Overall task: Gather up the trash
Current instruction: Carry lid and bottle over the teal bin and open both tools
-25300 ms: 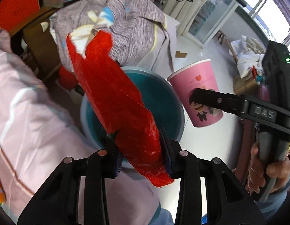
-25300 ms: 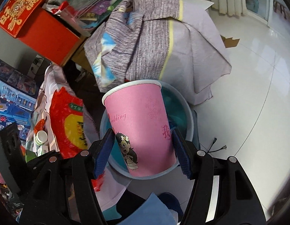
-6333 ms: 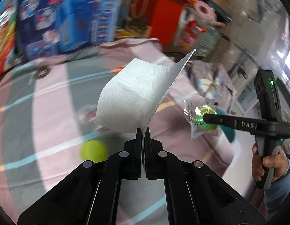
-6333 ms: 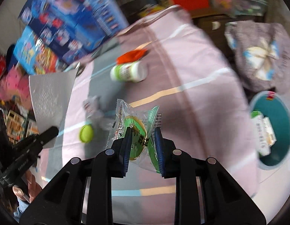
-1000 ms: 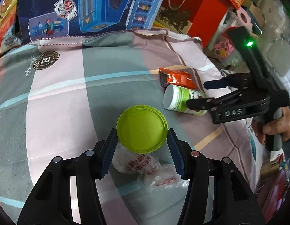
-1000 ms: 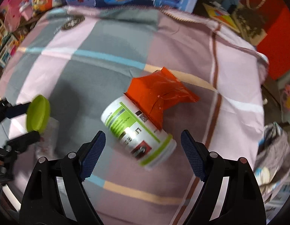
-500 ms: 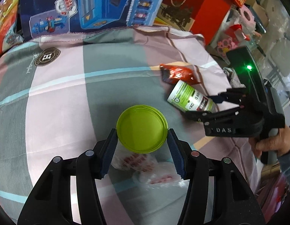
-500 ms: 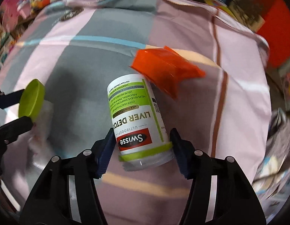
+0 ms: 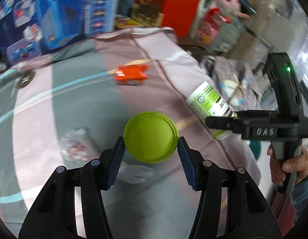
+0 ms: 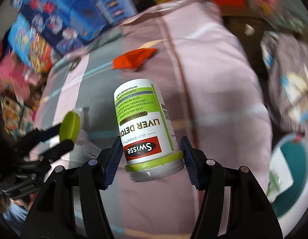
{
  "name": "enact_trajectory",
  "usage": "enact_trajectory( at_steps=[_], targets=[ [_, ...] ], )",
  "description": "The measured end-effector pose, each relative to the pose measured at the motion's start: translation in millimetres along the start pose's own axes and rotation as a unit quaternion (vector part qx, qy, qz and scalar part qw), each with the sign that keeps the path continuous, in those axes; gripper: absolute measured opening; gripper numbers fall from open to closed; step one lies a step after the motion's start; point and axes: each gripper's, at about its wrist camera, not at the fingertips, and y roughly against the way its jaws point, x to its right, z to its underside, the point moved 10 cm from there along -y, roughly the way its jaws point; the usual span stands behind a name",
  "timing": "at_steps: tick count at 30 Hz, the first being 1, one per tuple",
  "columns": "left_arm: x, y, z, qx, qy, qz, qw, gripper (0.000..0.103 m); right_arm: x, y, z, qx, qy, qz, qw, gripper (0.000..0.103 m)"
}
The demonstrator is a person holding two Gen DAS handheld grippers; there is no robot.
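A cluttered room in a home, or a toy storeroom

A bed or table under a pink-and-grey checked cloth (image 9: 78,91) sits hemmed in by stacked blue toy boxes (image 9: 54,14) with cartoon printing, a red gift box (image 9: 177,6) and more bright packaging (image 10: 18,73) at the left of the right wrist view. A grey garment (image 10: 289,75) is draped over something beside it, and a teal bin (image 10: 289,199) stands on the floor.
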Motion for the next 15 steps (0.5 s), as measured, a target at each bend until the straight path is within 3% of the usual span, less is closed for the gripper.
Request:
enact_trajectory(
  at_steps=[9,15],
  targets=[
    [97,-10,0,-0.013,-0.066,0.033,0.9972,0.055,90,83,31,0.077,-0.101,-0.015,0.992,0.056],
    [174,-24,8,-0.029,-0.128,0.053,0.99,0.055,168,133,68,0.12,-0.164,0.006,0.979,0.056]
  ],
)
